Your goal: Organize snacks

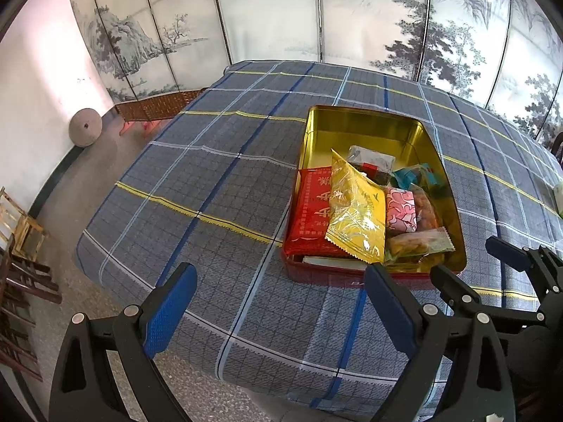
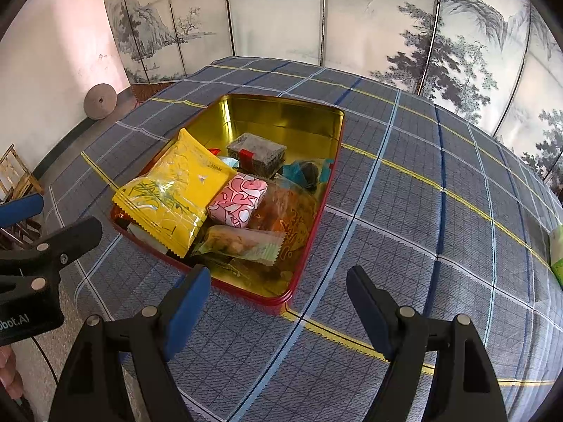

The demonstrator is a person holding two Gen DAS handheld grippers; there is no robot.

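Observation:
A red tin with a gold inside [image 1: 359, 119] [image 2: 281, 112] sits on the plaid tablecloth and holds several snack packets. A yellow packet [image 1: 355, 207] [image 2: 172, 193] lies on top, beside a pink-and-white one [image 1: 401, 209] [image 2: 239, 198], a red packet [image 1: 311, 211], a dark grey packet [image 2: 256, 153], a teal one [image 2: 309, 172] and a clear packet of biscuits [image 2: 242, 244]. My left gripper [image 1: 281, 277] stands open just short of the tin's near wall, empty. The right gripper [image 2: 278, 281] is open too, over the tin's near corner, holding nothing.
The blue plaid tablecloth [image 1: 211, 183] spreads left of the tin and to its right [image 2: 440, 211]. A green-white packet [image 2: 556, 249] lies at the far right edge. A painted folding screen [image 1: 267, 14] stands behind the table. Wooden chairs [image 1: 21, 246] stand at the left.

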